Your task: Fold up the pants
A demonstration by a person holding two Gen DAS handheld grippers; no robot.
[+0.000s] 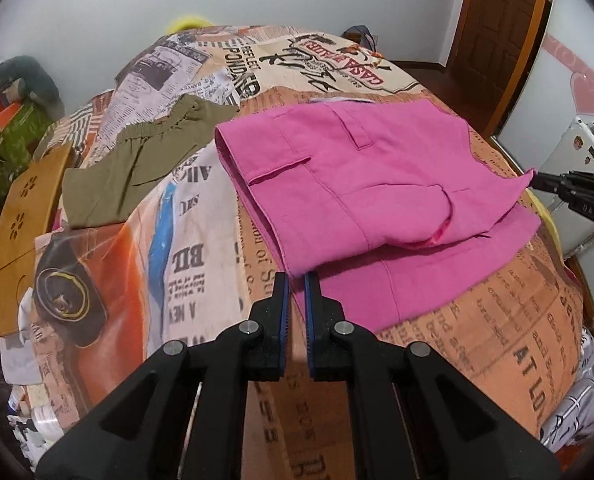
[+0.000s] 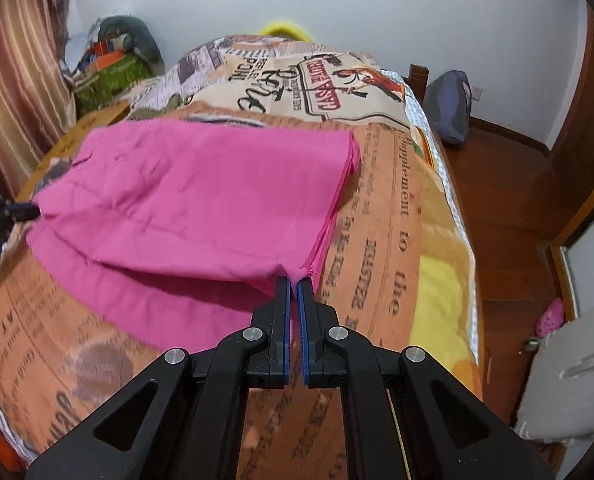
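Pink pants [image 1: 377, 184] lie folded over on the bed, with the upper layer's near edge lifted a little off the lower layer. In the left wrist view my left gripper [image 1: 296, 277] is shut on the near left corner of that upper layer. My right gripper [image 1: 537, 178] shows at the right edge, pinching the far right corner. In the right wrist view the pants [image 2: 201, 192] spread out ahead. There my right gripper [image 2: 294, 281] is shut on their near right corner, and the left gripper [image 2: 29, 212] holds the left corner.
The bed carries a newspaper-print blanket [image 1: 201, 264]. An olive green garment [image 1: 137, 160] lies left of the pants. A wooden board [image 1: 21, 216] stands at the bed's left side. Wooden floor [image 2: 509, 200] and a pink shoe [image 2: 551, 314] are to the right.
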